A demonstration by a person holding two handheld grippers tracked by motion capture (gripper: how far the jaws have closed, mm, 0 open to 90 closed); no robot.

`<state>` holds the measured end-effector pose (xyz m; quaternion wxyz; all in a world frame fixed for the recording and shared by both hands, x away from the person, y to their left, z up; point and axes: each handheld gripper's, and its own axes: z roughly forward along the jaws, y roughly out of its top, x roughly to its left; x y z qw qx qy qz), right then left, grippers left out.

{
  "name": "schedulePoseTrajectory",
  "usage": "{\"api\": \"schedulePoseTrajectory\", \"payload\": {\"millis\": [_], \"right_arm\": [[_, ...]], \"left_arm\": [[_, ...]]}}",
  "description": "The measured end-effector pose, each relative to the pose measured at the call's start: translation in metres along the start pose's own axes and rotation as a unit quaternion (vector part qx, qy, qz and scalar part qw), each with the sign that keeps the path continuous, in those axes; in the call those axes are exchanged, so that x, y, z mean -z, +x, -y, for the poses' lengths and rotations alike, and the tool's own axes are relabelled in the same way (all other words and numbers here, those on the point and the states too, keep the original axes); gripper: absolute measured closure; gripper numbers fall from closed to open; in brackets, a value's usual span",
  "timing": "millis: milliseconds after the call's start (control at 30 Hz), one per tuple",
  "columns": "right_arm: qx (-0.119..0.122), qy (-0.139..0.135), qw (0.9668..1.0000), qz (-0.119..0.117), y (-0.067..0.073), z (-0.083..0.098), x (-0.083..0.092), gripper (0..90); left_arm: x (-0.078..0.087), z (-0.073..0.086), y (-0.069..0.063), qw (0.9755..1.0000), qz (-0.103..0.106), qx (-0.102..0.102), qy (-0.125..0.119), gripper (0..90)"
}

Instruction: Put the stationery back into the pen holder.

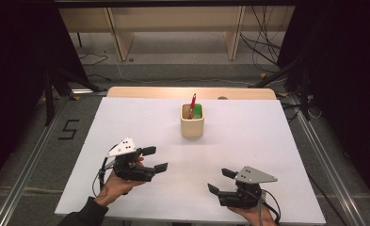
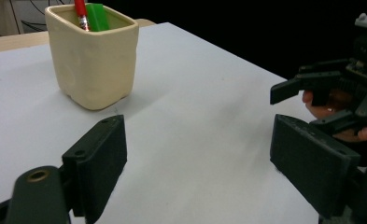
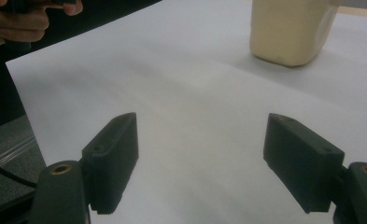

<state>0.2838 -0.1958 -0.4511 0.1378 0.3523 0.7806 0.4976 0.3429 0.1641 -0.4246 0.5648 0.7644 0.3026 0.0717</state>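
Both your left gripper [image 1: 154,159] and right gripper [image 1: 221,181] rest wide and empty near the table's front edge, well short of the cream cup [image 1: 192,121] holding the red pen [image 1: 192,104]; next, probably, reach forward.

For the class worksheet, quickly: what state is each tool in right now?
Left tool: open, holding nothing.
Right tool: open, holding nothing.
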Motion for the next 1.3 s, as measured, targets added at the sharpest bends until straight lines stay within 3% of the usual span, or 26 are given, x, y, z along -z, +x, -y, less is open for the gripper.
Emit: {"api": "schedulePoseTrajectory", "payload": {"millis": [300,400,500,667,833,1300], "right_arm": [[-0.001,0.001,1.0,0.006,-0.002,0.001,0.0,26.6],[-0.002,0.002,1.0,0.007,-0.002,0.001,0.0,26.3],[-0.002,0.002,1.0,0.01,-0.002,0.001,-0.001,25.9],[-0.001,0.006,0.9999,0.01,-0.001,0.002,-0.003,25.5],[-0.002,0.006,0.9999,0.01,-0.003,0.003,-0.004,25.3],[-0.003,0.008,0.9998,0.015,-0.004,0.003,-0.004,24.9]], "left_arm": [[0.012,0.021,-0.006,0.9999,0.005,0.007,0.006,17.0],[0.018,0.029,-0.007,0.9999,-0.003,-0.005,0.011,16.3],[0.024,0.034,-0.005,0.9999,-0.005,0.014,0.005,15.8],[0.026,0.041,-0.002,0.9996,-0.014,0.021,0.01,15.6],[0.028,0.038,-0.002,0.9996,-0.018,0.021,-0.003,15.6],[0.027,0.039,0.0,0.9997,-0.019,0.017,0.003,15.6]]}}
